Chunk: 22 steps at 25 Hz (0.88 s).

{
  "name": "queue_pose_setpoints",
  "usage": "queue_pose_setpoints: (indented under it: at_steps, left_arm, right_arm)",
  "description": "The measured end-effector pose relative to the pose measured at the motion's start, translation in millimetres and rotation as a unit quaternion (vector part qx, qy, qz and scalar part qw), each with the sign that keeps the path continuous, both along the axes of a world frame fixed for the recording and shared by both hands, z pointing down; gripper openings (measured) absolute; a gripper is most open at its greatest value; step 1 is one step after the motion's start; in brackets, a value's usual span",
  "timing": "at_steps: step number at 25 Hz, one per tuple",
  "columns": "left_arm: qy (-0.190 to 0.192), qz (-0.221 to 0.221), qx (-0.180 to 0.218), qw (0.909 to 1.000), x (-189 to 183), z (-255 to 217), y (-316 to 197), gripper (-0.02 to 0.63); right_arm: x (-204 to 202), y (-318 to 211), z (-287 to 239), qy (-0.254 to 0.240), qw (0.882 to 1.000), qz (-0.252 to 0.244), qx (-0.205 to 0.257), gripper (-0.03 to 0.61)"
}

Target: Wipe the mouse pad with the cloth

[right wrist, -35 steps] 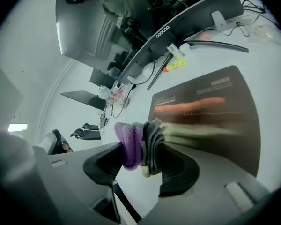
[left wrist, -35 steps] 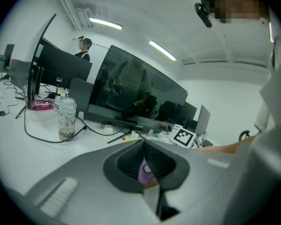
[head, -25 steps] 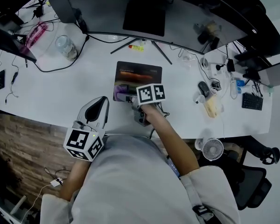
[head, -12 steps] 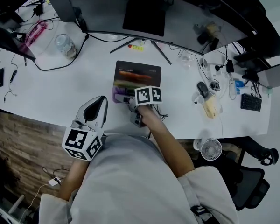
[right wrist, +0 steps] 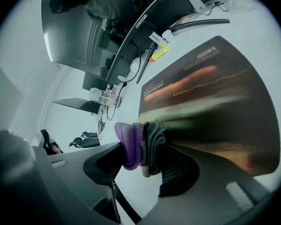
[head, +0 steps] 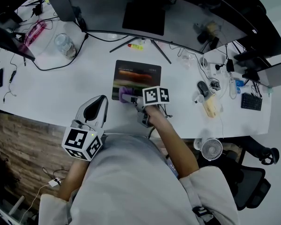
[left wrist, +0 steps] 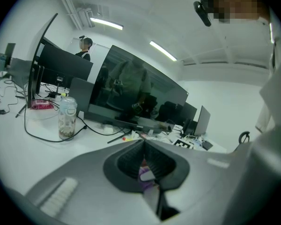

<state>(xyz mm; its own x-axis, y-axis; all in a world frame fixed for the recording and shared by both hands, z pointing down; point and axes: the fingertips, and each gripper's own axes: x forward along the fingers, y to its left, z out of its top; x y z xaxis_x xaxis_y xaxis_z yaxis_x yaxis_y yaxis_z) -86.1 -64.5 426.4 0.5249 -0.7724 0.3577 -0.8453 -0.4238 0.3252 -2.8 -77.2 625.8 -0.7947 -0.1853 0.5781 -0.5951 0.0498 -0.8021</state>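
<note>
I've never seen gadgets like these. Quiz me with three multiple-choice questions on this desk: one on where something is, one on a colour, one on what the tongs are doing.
1. Where is the cloth?
A) beside a jar
B) at the near edge of the mouse pad
C) on a keyboard

2. Which colour does the cloth show?
A) purple
B) yellow
C) orange

3. What are the right tongs doing?
A) open and empty
B) shut on the cloth
C) holding a pen

Answers:
1. B, the head view shows it on the pad's near edge.
2. A, a purple fold bulges from the tongs.
3. B, both jaws press the cloth between them.
</note>
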Motion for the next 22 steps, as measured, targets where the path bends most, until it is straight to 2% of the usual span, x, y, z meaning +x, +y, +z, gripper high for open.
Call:
queue_pose_setpoints:
  at_steps: [14, 22]
  left_arm:
    - [0.0, 0.01, 0.001, 0.9999, 7.5, 0.6, 1.5, 0.0]
    - [0.0, 0.019, 0.0, 0.9998, 12.4, 0.8, 1.7, 0.0]
  right_arm:
    - [60.7, 6.4, 1.8, 0.021, 1.0, 0.018, -0.004, 0.219]
    - [98.9, 10.7, 2.8, 0.03, 0.998, 0.045, -0.011, 0.218]
